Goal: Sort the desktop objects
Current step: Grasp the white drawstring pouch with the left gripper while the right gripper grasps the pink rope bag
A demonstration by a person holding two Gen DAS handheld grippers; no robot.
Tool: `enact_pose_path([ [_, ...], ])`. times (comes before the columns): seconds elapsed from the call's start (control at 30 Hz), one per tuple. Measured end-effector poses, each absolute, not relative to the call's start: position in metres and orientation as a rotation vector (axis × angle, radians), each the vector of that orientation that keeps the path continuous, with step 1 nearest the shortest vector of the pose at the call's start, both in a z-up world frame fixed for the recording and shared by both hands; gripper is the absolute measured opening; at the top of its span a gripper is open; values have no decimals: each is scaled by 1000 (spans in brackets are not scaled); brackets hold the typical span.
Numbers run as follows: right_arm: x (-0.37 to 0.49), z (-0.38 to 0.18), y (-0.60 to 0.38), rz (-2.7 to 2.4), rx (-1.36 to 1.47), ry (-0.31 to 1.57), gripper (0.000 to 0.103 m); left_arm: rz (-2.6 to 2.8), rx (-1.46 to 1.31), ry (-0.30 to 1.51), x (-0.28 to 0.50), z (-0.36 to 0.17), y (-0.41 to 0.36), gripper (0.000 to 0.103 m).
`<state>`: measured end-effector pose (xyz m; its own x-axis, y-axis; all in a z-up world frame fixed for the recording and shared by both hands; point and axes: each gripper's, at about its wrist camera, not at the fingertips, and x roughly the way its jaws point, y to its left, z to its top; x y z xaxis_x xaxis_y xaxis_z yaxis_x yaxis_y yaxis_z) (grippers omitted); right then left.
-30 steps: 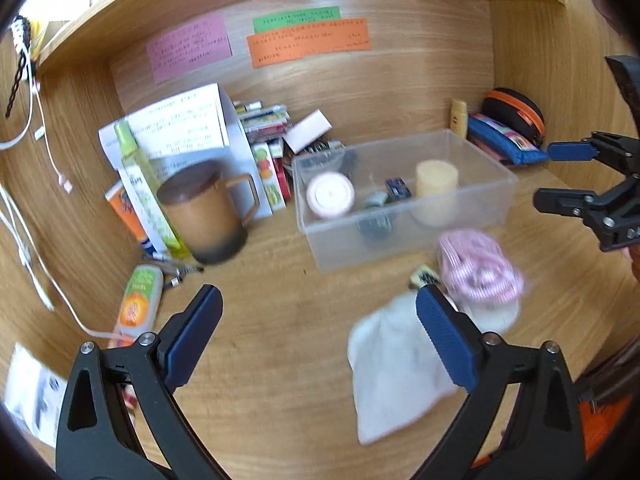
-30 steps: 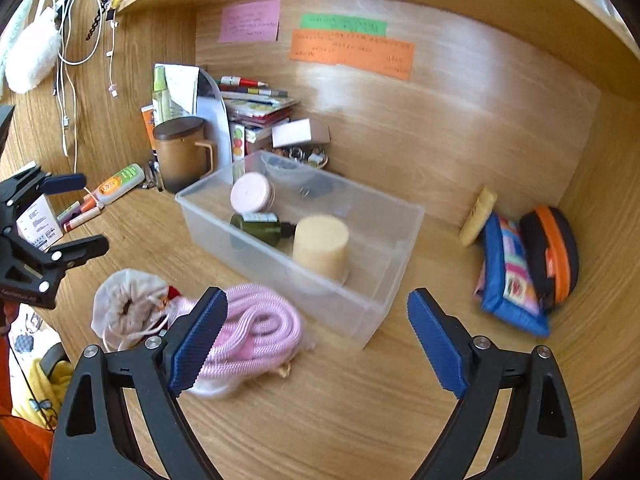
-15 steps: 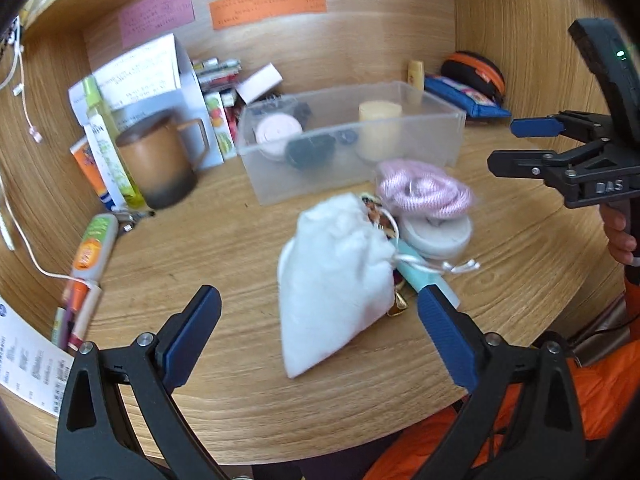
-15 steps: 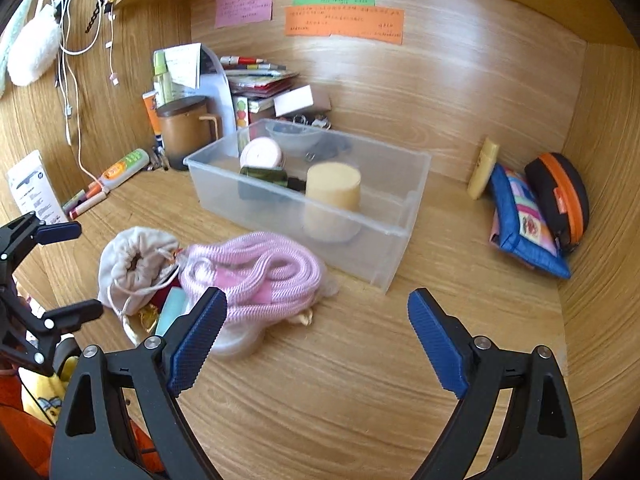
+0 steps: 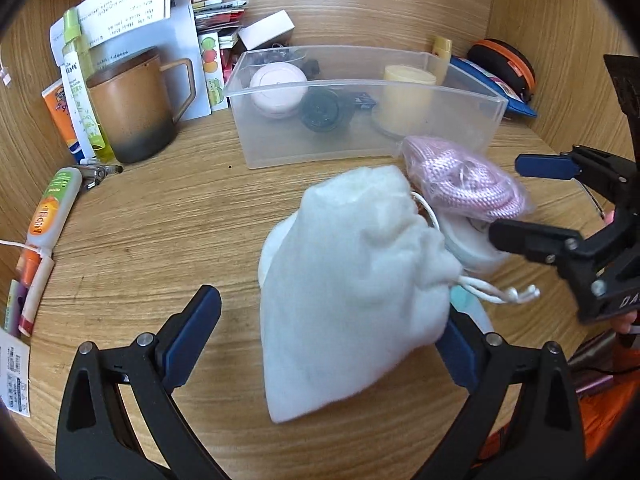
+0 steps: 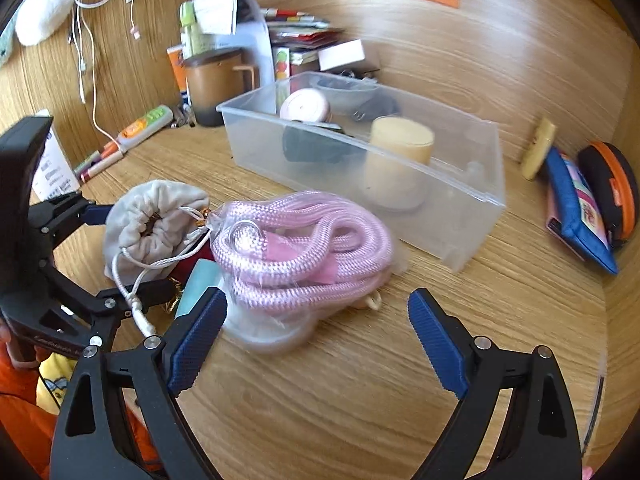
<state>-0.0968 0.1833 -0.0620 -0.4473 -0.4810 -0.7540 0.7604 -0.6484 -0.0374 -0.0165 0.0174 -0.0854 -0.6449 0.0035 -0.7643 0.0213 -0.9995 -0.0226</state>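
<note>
Left wrist view: wooden desk (image 5: 168,224) holds clear plastic bin (image 5: 460,120), partly filled. White drawstring pouch (image 5: 352,280) lies between spread fingers of left gripper (image 5: 324,344), unclenched, nothing held. Pink rope coil (image 6: 304,240), bagged, sits just beside pouch, ahead of right gripper (image 6: 316,332), likewise wide, empty. Judgement: pinch pouch mid-body, not cord (image 5: 496,292); soft fabric may slip. Lift clear of bin wall.
</note>
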Motion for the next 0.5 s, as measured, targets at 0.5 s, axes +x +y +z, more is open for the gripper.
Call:
enact_pose_path([
  [0.5, -122, -68, 154, -2035, 973, 490, 91, -2841, 1324, 218, -36, -91, 3, 99],
])
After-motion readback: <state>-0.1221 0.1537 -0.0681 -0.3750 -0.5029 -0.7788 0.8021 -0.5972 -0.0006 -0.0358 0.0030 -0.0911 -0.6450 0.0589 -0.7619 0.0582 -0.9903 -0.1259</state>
